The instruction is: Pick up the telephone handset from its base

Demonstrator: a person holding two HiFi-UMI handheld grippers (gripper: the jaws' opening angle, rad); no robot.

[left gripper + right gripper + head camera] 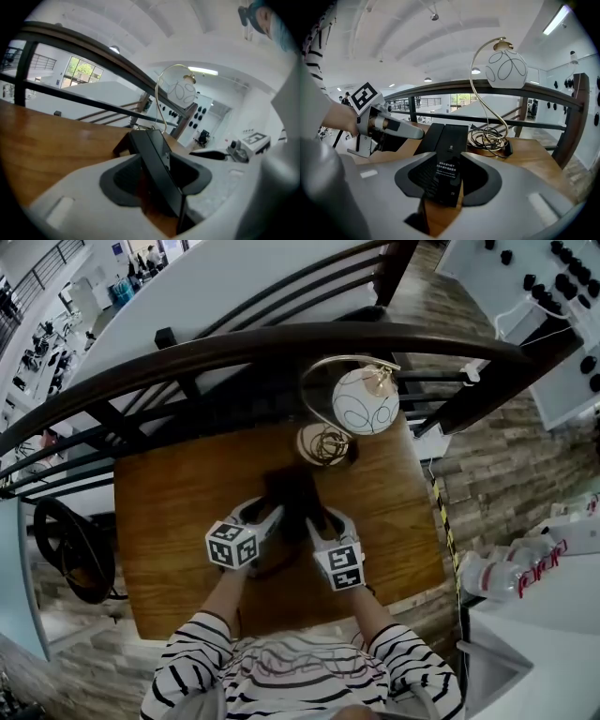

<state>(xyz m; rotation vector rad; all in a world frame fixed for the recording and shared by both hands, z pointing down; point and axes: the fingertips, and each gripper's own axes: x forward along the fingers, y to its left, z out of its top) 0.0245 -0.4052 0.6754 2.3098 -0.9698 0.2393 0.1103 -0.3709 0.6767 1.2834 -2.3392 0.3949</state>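
Note:
The black telephone (pixel 292 502) stands in the middle of the wooden table (pixel 169 521). Both grippers come at it from the near side: my left gripper (pixel 267 519) on its left, my right gripper (pixel 321 523) on its right. In the left gripper view the flat black handset (pixel 157 159) leans tilted between the open left gripper's (pixel 154 177) dark pads, with gaps showing. In the right gripper view the handset (pixel 449 159), with a small printed label, lies between the open right gripper's (pixel 449 182) pads beside the black base (pixel 427 137). A left gripper finger (pixel 401 131) reaches in from the left.
A lamp with a white globe (pixel 364 401) and a coiled gold foot (pixel 324 443) stands just behind the telephone. A dark curved railing (pixel 281 343) runs along the table's far edge. A white counter with bottles (pixel 525 568) sits to the right.

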